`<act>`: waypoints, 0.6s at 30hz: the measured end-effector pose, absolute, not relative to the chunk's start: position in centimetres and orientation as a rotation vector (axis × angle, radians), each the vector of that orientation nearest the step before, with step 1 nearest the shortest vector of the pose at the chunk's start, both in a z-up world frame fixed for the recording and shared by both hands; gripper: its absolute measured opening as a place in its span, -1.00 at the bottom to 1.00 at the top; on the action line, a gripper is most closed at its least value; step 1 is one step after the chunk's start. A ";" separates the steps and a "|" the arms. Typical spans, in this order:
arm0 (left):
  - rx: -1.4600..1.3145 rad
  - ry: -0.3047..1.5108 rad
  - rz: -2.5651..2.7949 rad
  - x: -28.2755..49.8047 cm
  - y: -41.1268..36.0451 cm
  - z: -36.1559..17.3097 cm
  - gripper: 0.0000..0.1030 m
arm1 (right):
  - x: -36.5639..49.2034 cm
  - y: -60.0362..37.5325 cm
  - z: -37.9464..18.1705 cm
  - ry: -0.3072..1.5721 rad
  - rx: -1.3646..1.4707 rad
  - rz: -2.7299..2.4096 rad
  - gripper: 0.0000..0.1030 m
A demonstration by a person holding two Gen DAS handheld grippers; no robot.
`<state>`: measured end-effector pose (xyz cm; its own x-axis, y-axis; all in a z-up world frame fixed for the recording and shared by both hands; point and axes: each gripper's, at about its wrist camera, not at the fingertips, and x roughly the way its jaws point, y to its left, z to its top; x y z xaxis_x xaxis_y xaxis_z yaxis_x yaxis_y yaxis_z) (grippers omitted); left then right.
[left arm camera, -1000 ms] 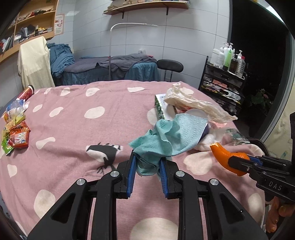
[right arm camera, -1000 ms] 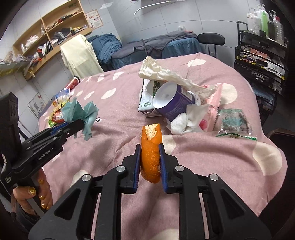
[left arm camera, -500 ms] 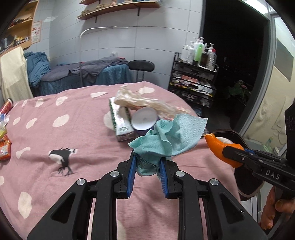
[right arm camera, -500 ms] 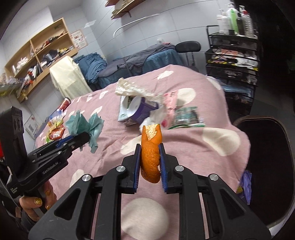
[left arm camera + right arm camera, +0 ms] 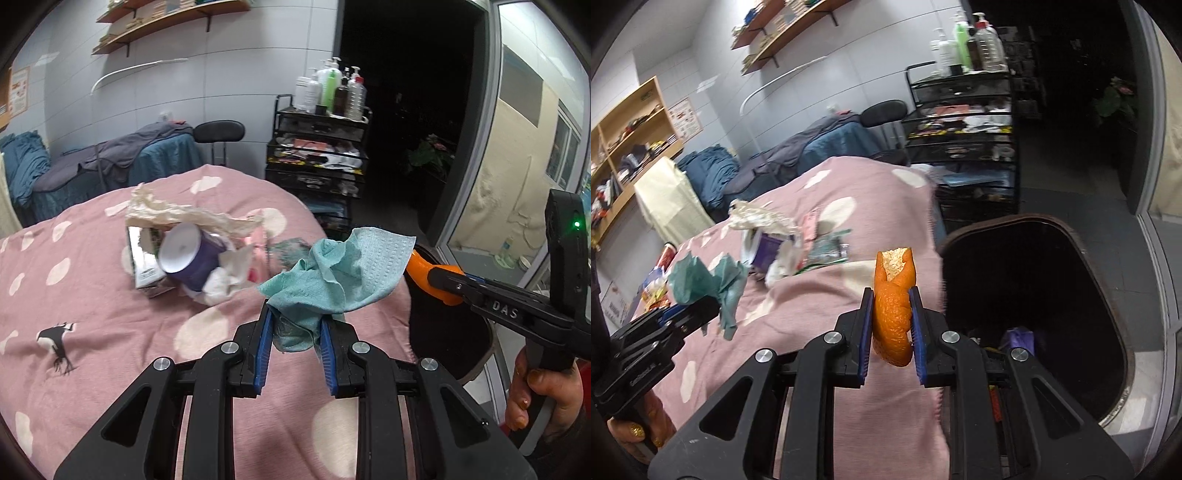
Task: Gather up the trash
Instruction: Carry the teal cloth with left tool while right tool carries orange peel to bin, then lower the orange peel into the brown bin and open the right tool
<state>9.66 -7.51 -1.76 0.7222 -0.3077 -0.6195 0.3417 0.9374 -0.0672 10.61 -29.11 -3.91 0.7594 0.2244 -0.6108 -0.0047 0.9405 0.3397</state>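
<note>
The left gripper [image 5: 295,332] is pinching a crumpled teal paper towel [image 5: 340,273] between its blue pads. The right gripper [image 5: 890,325] is pinching a curled piece of orange peel [image 5: 894,317] the same way. Both bits of trash are being held up in the air, above the pink spotted blanket [image 5: 92,302] on the bed.

A second ago both grippers were over the middle of the bed, and the bin was hardly showing. Now they are swinging toward the bed's edge, and the big dark round trash bin [image 5: 1034,295] is showing wide open just to the right of the peel. Some purple trash is already lying inside it. That probably means the two pieces are about to be dropped in.

The peel is not over the bin's mouth yet, so the right gripper likely needs to go a bit further right before letting go. The towel is further from the bin.

More trash is waiting on the blanket: a purple paper cup [image 5: 188,258] lying on its side, a crinkled cream wrapper [image 5: 177,214] and white tissues [image 5: 229,273], all piled together.
</note>
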 end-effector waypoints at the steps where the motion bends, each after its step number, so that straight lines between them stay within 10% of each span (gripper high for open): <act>1: 0.058 0.674 -0.366 9.7 -7.9 -1.7 -0.54 | 10.7 -29.5 -4.1 0.702 0.334 0.115 -0.61; 18: 0.114 0.701 -0.459 10.1 -12.4 -2.8 -0.54 | 13.0 -34.9 -9.9 0.816 0.415 -0.066 -0.61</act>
